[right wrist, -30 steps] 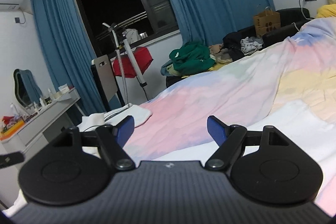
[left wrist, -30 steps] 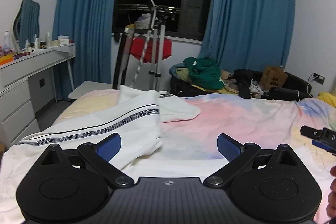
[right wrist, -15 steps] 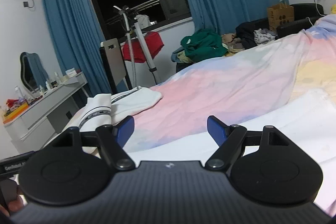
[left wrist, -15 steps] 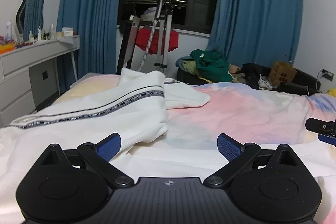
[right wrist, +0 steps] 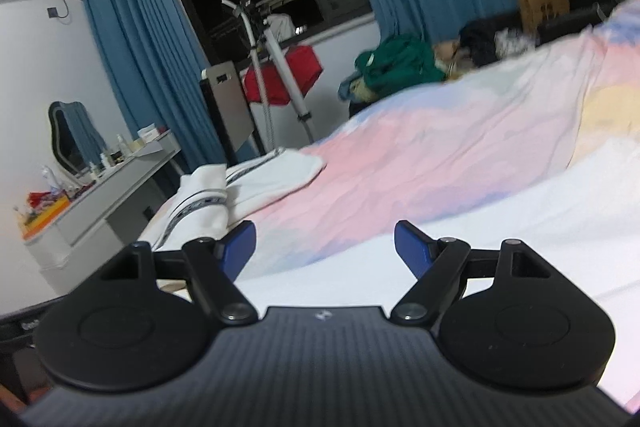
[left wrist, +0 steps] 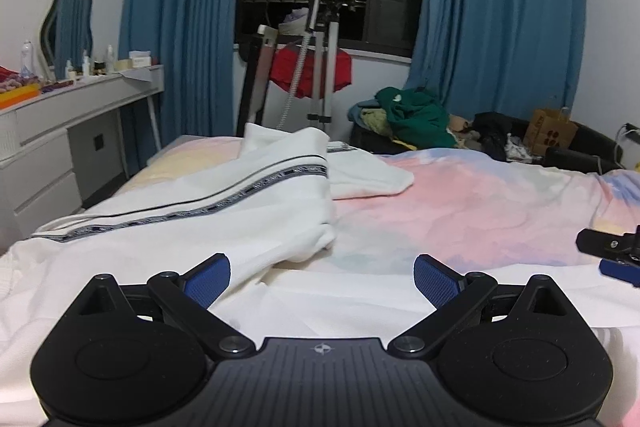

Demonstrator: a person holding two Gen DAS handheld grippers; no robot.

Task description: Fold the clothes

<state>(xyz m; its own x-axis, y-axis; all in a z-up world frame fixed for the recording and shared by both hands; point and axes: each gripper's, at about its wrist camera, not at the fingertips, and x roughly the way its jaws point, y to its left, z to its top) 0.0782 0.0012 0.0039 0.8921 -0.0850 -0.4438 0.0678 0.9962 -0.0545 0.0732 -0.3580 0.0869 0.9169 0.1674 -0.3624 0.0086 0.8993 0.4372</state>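
Observation:
A white garment (left wrist: 224,215) with a dark patterned stripe lies rumpled on the bed, spreading from the left foreground to a folded part further back; it also shows in the right wrist view (right wrist: 224,183) at the left. My left gripper (left wrist: 322,281) is open and empty just above the near white cloth. My right gripper (right wrist: 324,247) is open and empty, low over white cloth (right wrist: 500,223) on the bed. The right gripper's tip (left wrist: 612,253) shows at the right edge of the left wrist view.
The bed has a pink, blue and yellow cover (left wrist: 472,203). A grey dresser (left wrist: 60,147) stands at the left. A garment steamer stand (left wrist: 320,67) with red cloth, a pile of clothes (left wrist: 412,115) and blue curtains lie beyond the bed.
Both grippers have dropped lower and moved forward over the bed. The white garment now looms larger in both views. Both stay open.

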